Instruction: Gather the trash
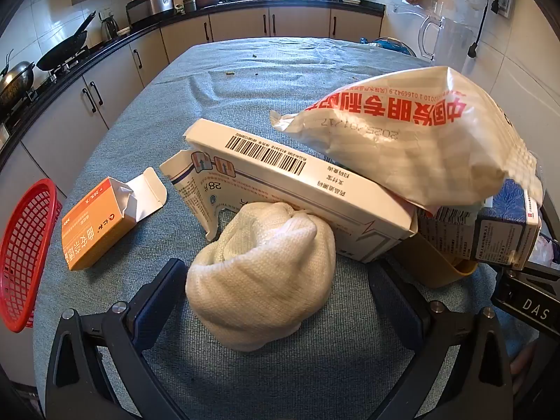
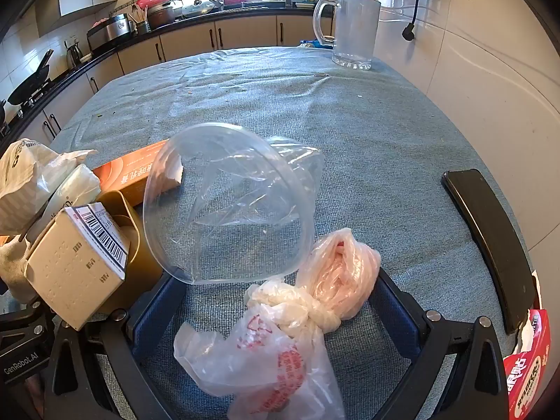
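Observation:
In the left wrist view my left gripper [image 1: 276, 280] is open, its fingers either side of a crumpled white paper towel ball [image 1: 262, 273] on the blue-grey tablecloth. Behind it a long white barcode carton [image 1: 297, 189], a white bag with red print [image 1: 413, 140] and a dark blue box [image 1: 504, 224] pile over a yellow bin [image 1: 441, 269]. An orange box [image 1: 94, 224] lies at left. In the right wrist view my right gripper [image 2: 276, 297] is open around knotted pink-and-white plastic bags [image 2: 315, 297]. A clear plastic bowl [image 2: 231, 206] lies tipped beyond them.
A red mesh basket [image 1: 24, 255] hangs at the table's left edge. A black phone [image 2: 490, 241] lies at right, a red carton [image 2: 525, 367] near it. A clear jug [image 2: 353, 28] stands at the far end. The yellow bin [image 2: 126, 210] stands at left.

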The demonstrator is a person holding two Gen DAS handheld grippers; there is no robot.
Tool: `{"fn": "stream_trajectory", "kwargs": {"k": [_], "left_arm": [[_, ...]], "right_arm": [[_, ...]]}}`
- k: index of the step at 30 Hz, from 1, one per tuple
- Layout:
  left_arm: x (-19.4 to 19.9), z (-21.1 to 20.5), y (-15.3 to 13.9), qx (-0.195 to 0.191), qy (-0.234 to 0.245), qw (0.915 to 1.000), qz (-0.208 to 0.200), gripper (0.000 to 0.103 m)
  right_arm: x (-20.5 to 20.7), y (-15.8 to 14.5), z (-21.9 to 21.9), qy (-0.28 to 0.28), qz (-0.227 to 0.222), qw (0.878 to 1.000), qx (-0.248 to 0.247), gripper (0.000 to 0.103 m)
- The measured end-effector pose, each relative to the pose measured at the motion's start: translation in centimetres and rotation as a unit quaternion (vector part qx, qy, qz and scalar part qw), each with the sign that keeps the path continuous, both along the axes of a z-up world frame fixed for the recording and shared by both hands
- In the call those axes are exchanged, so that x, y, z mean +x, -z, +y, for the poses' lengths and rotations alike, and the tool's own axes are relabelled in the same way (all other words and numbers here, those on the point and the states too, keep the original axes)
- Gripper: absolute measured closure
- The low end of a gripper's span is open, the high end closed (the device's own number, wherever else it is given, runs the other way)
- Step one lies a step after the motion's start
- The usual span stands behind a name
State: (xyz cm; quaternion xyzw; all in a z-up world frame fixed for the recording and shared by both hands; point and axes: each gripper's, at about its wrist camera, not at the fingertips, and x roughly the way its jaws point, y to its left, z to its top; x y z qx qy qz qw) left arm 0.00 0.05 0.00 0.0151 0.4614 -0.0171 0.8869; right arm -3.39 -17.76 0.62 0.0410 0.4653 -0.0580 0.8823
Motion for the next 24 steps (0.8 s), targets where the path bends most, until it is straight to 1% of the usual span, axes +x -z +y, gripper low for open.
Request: {"fn": "stream_trajectory", "kwargs": {"k": [1,5,8,9,11,12,13,14,16,17,19,21,24], "left_arm": [[0.0,0.0,0.0,0.005,0.000,1.0000,-0.002,0.000],[-0.1,0.1,0.0,0.004,-0.001,1.0000,0.000,0.000],[-0.7,0.4,-0.1,0.006,0.000,1.0000,0.000,0.000],[-1.2,0.6,-0.2,0.009,0.003,1.0000,0.000,0.000],[-3.4,0.5,-0.8,0.018,0.008,0.9998,-0.011,0.000],[-4.2,0.6,-1.1,0.022,0.014,0.9995,-0.019,0.000],[-4.3,0.4,-1.4,0.026,0.016,0.9992,-0.026,0.000],[-5.4,0.4,-1.9,0.033,0.018,0.9985,-0.040,0.000],[-7.5,0.9,-2.8,0.036,0.024,0.9971,-0.063,0.000],[-7.7,0.9,-3.1,0.040,0.024,0.9964,-0.071,0.000],[-9.6,1.5,-4.0,0.046,0.022,0.9942,-0.095,0.000],[-11.7,2.3,-5.0,0.050,0.019,0.9911,-0.122,0.000],[-14.5,3.2,-6.3,0.054,0.011,0.9859,-0.158,0.000]], "right_arm": [[0.0,0.0,0.0,0.000,-0.001,1.000,-0.001,0.000],[0.0,0.0,0.1,0.000,0.002,1.000,-0.002,0.000],[0.1,0.0,-0.1,-0.008,0.023,1.000,-0.002,0.000],[-0.4,-0.2,0.0,-0.015,0.024,1.000,-0.004,0.000],[-1.3,-0.9,-0.2,-0.015,0.015,1.000,-0.001,0.000],[-2.1,-1.3,-0.5,-0.012,0.011,1.000,0.010,0.000],[-2.7,-1.4,-0.7,-0.013,0.008,1.000,0.018,0.000],[-3.3,-1.6,-0.9,-0.015,0.003,1.000,0.027,0.000],[-4.7,-2.4,-1.0,-0.017,-0.007,0.999,0.032,0.000],[-5.6,-2.8,-1.0,-0.018,-0.015,0.999,0.031,0.000],[-7.5,-3.8,-0.9,-0.020,-0.039,0.999,0.028,0.000],[-9.7,-4.8,-0.4,-0.018,-0.072,0.997,0.021,0.000],[-13.5,-6.8,0.9,-0.012,-0.141,0.990,0.006,0.000]]}}
